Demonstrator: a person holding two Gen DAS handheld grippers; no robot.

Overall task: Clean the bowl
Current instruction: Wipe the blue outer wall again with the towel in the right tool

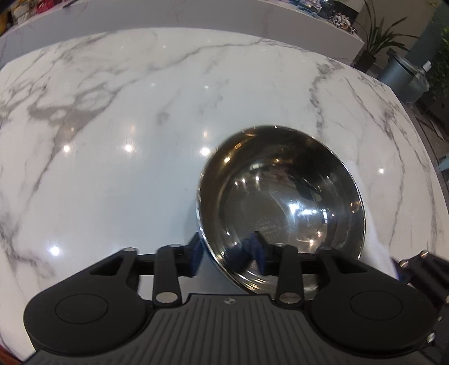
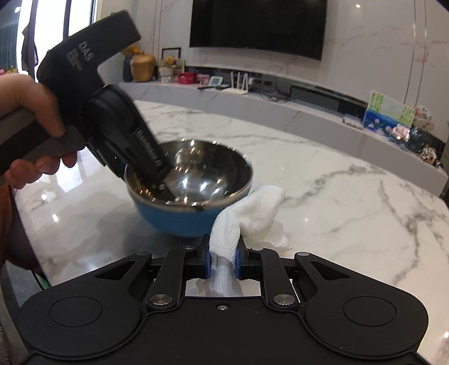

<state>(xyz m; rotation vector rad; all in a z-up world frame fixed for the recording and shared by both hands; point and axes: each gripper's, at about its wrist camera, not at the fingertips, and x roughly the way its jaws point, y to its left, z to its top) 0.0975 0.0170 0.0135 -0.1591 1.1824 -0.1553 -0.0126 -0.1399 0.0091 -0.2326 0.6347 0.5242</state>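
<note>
Presently the bowl (image 2: 190, 193) sits upright on the marble table (image 2: 350, 213), opening upward; it is round, so no long axis to record. Steel inside, blue outside.

Surroundings, right wrist view: a low white shelf (image 2: 308, 109) runs behind the table, under a dark wall-mounted TV (image 2: 258, 26). On the shelf: a gold jar (image 2: 142, 67), a red box (image 2: 187, 78), a white router (image 2: 238, 84) with upright antennas, and a painted picture (image 2: 388, 115) of flowers on blue. Left wrist view: a potted plant (image 1: 376, 42) and a grey bin (image 1: 398, 73) beyond the far table edge.

Obstruction: the left gripper (image 2: 157, 179) reaches into the bowl from the left, one finger inside and one outside the wall, blocking the near-left part of the interior. In its own view the left gripper (image 1: 227, 252) straddles the near rim, jaws closed narrowly on the bowl wall. A hand (image 2: 31, 123) holds its handle.

Right gripper (image 2: 223, 259) is clamped on a white paper towel (image 2: 252, 213), which bunches forward and rests just beside the bowl's right side, apparently touching the blue outer wall.

Writing: "DAS" is printed on the left gripper body; smaller lines below and the lettering on its finger are not legible. A round stamp in the bowl bottom is too small to read.
</note>
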